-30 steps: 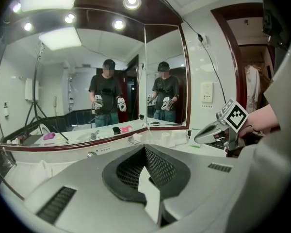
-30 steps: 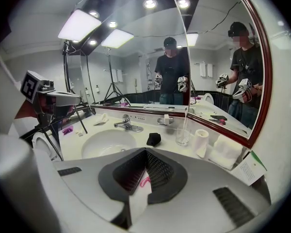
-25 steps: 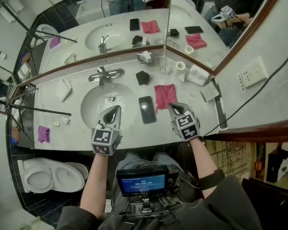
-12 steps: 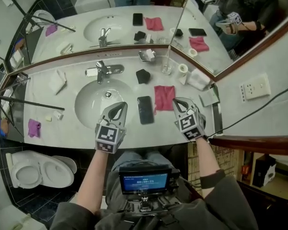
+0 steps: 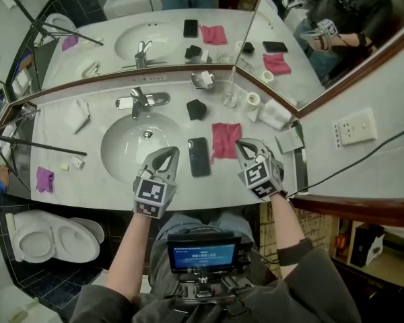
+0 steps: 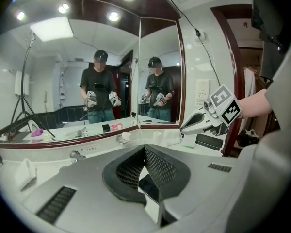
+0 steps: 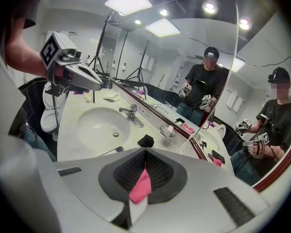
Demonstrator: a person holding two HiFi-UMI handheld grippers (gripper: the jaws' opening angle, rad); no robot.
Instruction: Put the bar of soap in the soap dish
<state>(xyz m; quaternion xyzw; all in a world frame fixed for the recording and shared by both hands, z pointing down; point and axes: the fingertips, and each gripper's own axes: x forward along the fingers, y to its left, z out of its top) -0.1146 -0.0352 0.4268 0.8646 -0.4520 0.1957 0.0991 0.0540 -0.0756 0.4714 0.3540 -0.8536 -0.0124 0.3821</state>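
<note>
Pale stone table: it runs along a corner mirror, with the sink basin (image 5: 114,147) set into its left half and a chrome tap (image 5: 140,101) behind the bowl.
Soap: a white bar of soap (image 7: 169,130) sits in the chrome soap dish (image 5: 200,81), at the back of the table against the mirror, right of the tap.
Left tongs (image 5: 167,152): from here I see the jaws pressed together with nothing between them. They hover over the front right rim of the basin, tips just beside the phone.
Right tongs (image 5: 244,145): jaws together too, empty. The tips hang over the near right corner of the pink cloth, which shows past them in the right gripper view.
Phone (image 5: 198,157): dark, flat on the table between my two tongs.
Pink cloth (image 5: 226,138): spread flat, just right of the phone.
Black lump (image 5: 196,109): between the cloth and the dish; I cannot tell what it is.
Back right: a clear glass (image 5: 230,98), a paper roll (image 5: 253,99) and a folded white towel (image 5: 276,115) in a row.
Far left: a white cloth (image 5: 77,115) and, nearer the front edge, a purple cloth (image 5: 44,179).
</note>
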